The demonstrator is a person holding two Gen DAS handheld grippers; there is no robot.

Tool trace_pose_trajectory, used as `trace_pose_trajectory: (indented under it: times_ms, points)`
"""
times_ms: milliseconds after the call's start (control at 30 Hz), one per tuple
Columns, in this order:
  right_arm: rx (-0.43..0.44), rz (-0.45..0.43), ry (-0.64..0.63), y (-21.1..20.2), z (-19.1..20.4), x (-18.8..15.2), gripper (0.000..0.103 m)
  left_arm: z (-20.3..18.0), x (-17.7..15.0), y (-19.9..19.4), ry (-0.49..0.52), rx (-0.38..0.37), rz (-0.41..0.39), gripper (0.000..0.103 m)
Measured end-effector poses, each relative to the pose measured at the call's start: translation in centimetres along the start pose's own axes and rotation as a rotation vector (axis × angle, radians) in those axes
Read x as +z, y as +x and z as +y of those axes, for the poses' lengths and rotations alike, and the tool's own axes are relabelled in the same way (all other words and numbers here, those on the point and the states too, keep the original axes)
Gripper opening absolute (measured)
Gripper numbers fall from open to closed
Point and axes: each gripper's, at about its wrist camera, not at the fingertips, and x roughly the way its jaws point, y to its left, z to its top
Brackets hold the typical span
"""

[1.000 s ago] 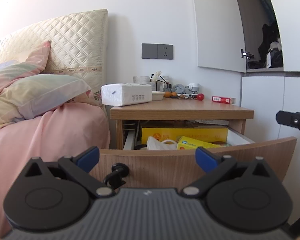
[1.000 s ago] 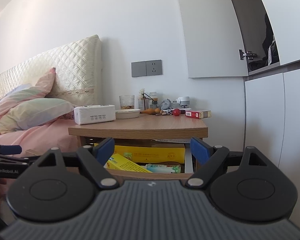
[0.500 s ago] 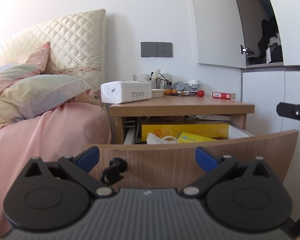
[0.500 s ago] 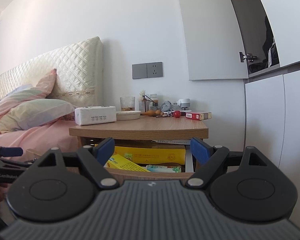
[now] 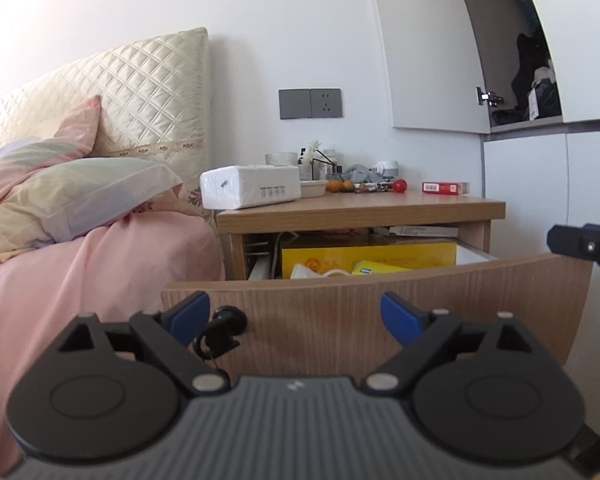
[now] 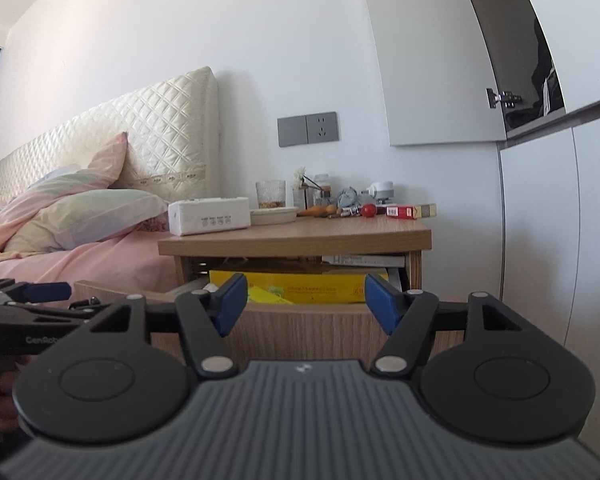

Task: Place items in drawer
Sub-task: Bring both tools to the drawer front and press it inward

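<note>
— Two grippers face one wooden nightstand (image 5: 360,210). How does its drawer (image 5: 380,312) look?

— Pulled well out from under the top, light wood with fine vertical grain on the front panel. A black knob (image 5: 226,316) sits near the left edge of that front, with what looks like a small key ring hanging from it.

— What lies inside?

— A long yellow box (image 5: 368,254) runs along the back of the drawer. In front of it are a white plastic bag (image 5: 312,271) and a smaller yellow packet with a blue mark (image 5: 376,267), both just behind the front panel. Beyond that I cannot tell.

— And on the nightstand top?

— A white tissue pack (image 5: 250,190) at the left front corner, a shallow cream dish (image 5: 313,189) just beside it, a glass tumbler (image 6: 270,195) behind. A red ball (image 5: 399,186) and a red and white carton (image 5: 446,188) sit toward the right edge, with small clutter along the back edge too tiny to name.

— How about the left gripper (image 5: 296,318)?

— Close before the drawer front, blue pads wide apart and drawing together. Nothing is between them; the knob is just inside the left pad, not gripped.

— The right gripper (image 6: 306,306)?

— Jaws partly spread and closing too, with nothing held. Through the gap shows the right part of the drawer with the yellow box.

— Anything else nearby?

— A bed with pink bedding (image 5: 80,272) against the nightstand's left side, and a grey wall socket (image 5: 310,103) above it.
</note>
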Motion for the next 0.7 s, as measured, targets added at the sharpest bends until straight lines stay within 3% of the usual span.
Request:
trace_pose_trajectory:
  times_ms: [100, 167, 400, 433, 633, 700]
  points:
    - [0.0, 0.01, 0.0, -0.1, 0.1, -0.3, 0.066, -0.3, -0.1, -0.2, 0.01, -0.008, 0.001, 0.084]
    - [0.006, 0.014, -0.01, -0.2, 0.3, -0.4, 0.055, -0.4, -0.2, -0.4, 0.02, -0.019, 0.002, 0.078]
    - [0.014, 0.036, -0.009, 0.4, 0.5, -1.0, 0.039, -0.8, -1.1, 0.2, 0.013, -0.013, 0.013, 0.07]
    - [0.014, 0.035, -0.011, 0.5, 0.5, -1.2, 0.032, -0.8, -1.1, 0.3, 0.004, -0.02, 0.015, 0.069]
    - [0.02, 0.004, -0.026, 0.3, 0.7, -1.4, 0.02, -0.7, -1.2, 0.2, -0.028, -0.01, -0.036, 0.065]
    - [0.027, 0.011, -0.017, 0.3, 0.7, -1.6, 0.017, -0.6, -1.7, 0.7, -0.032, -0.003, -0.003, 0.057]
